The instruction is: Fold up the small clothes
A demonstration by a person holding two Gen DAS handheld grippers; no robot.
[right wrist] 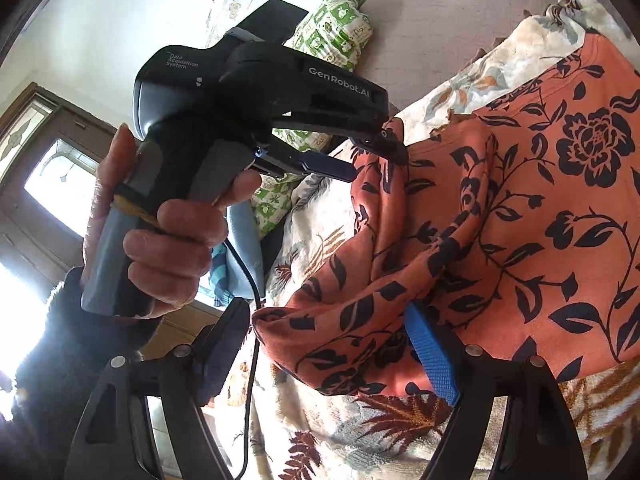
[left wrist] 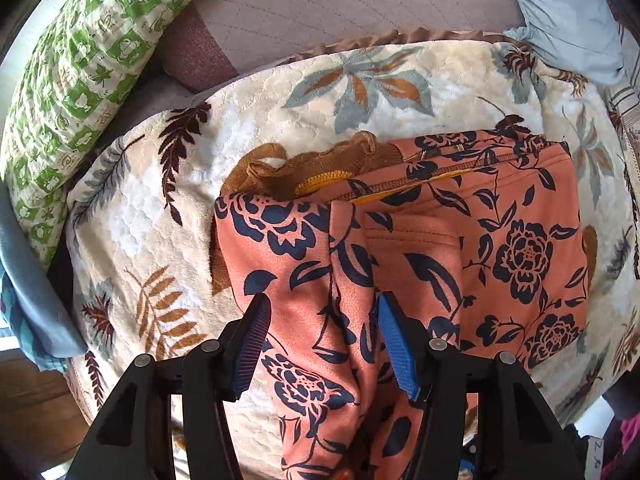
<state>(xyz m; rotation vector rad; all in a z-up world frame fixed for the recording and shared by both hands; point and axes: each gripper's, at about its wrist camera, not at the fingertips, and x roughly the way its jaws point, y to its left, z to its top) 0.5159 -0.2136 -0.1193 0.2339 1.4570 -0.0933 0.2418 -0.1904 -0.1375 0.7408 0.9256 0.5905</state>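
A salmon-orange garment with dark blue flowers [left wrist: 480,240] lies partly folded on a cream leaf-print blanket [left wrist: 168,216]. A brown knit piece [left wrist: 320,160] sticks out at its far edge. My left gripper [left wrist: 324,312] is open, its blue pads straddling a raised fold of the garment. In the right wrist view the left gripper [right wrist: 380,160] is held in a hand, its fingers at the garment's lifted edge [right wrist: 400,216]. My right gripper [right wrist: 328,328] is open around a hanging corner of the same garment [right wrist: 360,344].
A green-and-white patterned pillow [left wrist: 80,80] lies at the left. A pale blue cushion [left wrist: 572,24] sits at the back right. The sofa's mauve back [left wrist: 320,4] is behind the blanket. A door with glass [right wrist: 52,176] stands at the left in the right wrist view.
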